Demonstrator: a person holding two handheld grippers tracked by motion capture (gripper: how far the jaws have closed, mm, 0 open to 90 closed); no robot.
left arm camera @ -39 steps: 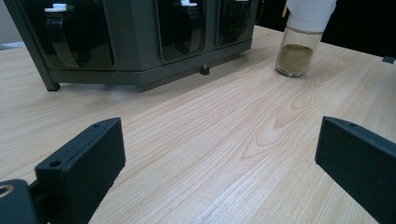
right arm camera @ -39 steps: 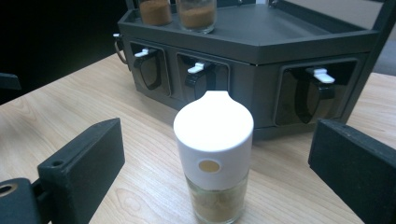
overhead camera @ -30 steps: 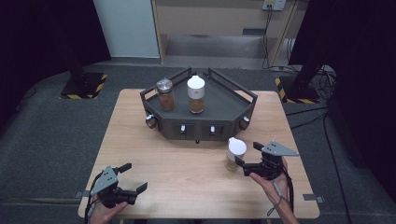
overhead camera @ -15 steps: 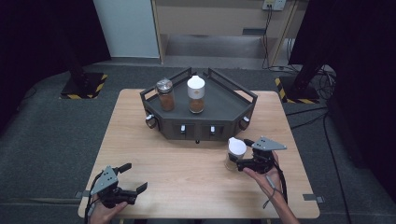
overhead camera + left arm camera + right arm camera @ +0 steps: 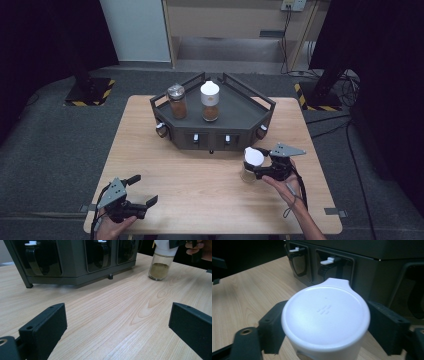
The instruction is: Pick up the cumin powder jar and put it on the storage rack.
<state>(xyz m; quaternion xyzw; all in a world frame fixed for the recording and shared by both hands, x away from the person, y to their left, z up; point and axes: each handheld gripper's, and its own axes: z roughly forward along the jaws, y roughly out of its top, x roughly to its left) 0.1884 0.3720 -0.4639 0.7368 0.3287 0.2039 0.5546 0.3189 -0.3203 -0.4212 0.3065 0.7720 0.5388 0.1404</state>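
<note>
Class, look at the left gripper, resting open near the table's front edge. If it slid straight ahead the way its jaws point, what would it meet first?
Probably the dark rack. The left gripper points over bare table toward the rack's front face, while the white-capped jar stands off to the right of that line. Depth is hard to judge.

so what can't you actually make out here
- Jar body, right gripper view: its white cap covers it, so whether the pads press the glass is unclear.
- Same jar's cap top, left gripper view: cut off by the upper edge.
- Rack front dispensers, high view: too small to read.
- Left gripper cable, high view: cut off at the bottom edge.
</note>
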